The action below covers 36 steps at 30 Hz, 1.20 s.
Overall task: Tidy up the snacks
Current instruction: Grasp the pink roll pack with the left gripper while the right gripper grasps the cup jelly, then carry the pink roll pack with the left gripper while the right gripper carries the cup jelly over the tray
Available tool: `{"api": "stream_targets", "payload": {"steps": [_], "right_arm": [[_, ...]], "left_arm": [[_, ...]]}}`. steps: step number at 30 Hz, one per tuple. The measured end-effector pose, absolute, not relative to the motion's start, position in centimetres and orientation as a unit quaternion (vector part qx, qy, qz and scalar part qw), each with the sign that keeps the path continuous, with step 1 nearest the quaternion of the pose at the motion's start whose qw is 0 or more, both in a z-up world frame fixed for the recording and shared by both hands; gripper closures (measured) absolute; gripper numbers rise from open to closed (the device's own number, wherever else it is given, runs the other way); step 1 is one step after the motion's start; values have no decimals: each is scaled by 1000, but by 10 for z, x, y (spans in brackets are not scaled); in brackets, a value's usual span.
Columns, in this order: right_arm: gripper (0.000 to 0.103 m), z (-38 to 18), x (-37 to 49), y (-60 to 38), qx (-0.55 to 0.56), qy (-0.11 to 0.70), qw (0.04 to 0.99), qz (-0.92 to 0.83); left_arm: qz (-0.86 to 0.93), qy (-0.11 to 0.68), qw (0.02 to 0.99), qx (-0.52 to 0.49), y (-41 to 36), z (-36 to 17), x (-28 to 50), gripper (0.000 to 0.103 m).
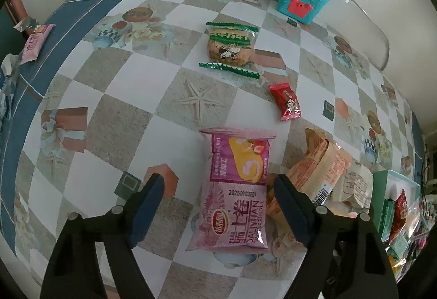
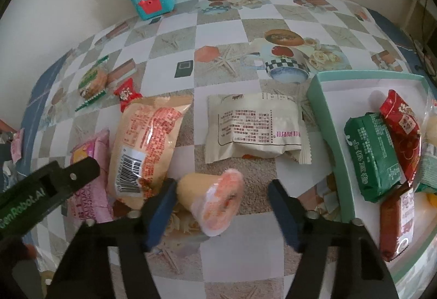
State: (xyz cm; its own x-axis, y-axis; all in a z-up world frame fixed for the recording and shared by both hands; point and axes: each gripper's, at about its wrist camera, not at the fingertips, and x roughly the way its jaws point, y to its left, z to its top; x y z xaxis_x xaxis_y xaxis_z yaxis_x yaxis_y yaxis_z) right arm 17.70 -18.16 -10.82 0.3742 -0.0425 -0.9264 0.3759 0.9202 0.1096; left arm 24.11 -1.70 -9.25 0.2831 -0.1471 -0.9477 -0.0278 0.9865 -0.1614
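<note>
- The left hand-held gripper (image 1: 215, 189) hangs open over the checked tabletop (image 1: 131, 75), its blue-padded fingers (image 1: 148, 198) either side of a pink plastic cake-roll packet (image 1: 235, 189), apart from it.
- The right hand-held gripper (image 2: 221, 206) is open too; a small orange-and-cream wrapped roll (image 2: 213, 198) lies between its jaws, against the left pad (image 2: 159, 206) and clear of the right.
- A beige printed snack bag (image 2: 144, 146) lies left of the roll, a cream wrapped pastry packet (image 2: 256, 127) beyond it.
- A mint-green cardboard tray (image 2: 327, 118) at the right holds a green foil packet (image 2: 374, 154) and a red one (image 2: 401, 129).
- A round biscuit in a green-edged clear wrapper (image 1: 232, 49) and a small red candy (image 1: 286, 101) lie farther off.

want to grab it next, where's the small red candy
In the left wrist view the small red candy lies on the table, between the green-edged cookie pack and the pink roll-cake packet.
</note>
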Motion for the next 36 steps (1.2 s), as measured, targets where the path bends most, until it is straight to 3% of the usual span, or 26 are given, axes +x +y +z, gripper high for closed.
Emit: {"api": "stream_targets", "payload": {"steps": [2,4,5,7,13,36], "right_arm": [[51,-108,177,-181,154,544,815,-126],[51,-107,177,-181,153,544,816,-125],[51,-107,177,-181,153,543,816,-124],[51,-108,177,-182,156,543,816,-123],[51,-108,177,-182,156,544,816,-122],[51,-65,159,-191,171,521,830,-102]], "left_arm": [[-43,599,797,-72,-20,-93,240,20],[-48,601,795,-71,-23,-95,239,23],[-50,602,794,-71,-25,-96,238,37],[-54,610,787,-72,-26,-100,238,51],[-56,612,785,-77,-27,-101,238,60],[-36,564,823,-53,-13,-42,219,62]]}}
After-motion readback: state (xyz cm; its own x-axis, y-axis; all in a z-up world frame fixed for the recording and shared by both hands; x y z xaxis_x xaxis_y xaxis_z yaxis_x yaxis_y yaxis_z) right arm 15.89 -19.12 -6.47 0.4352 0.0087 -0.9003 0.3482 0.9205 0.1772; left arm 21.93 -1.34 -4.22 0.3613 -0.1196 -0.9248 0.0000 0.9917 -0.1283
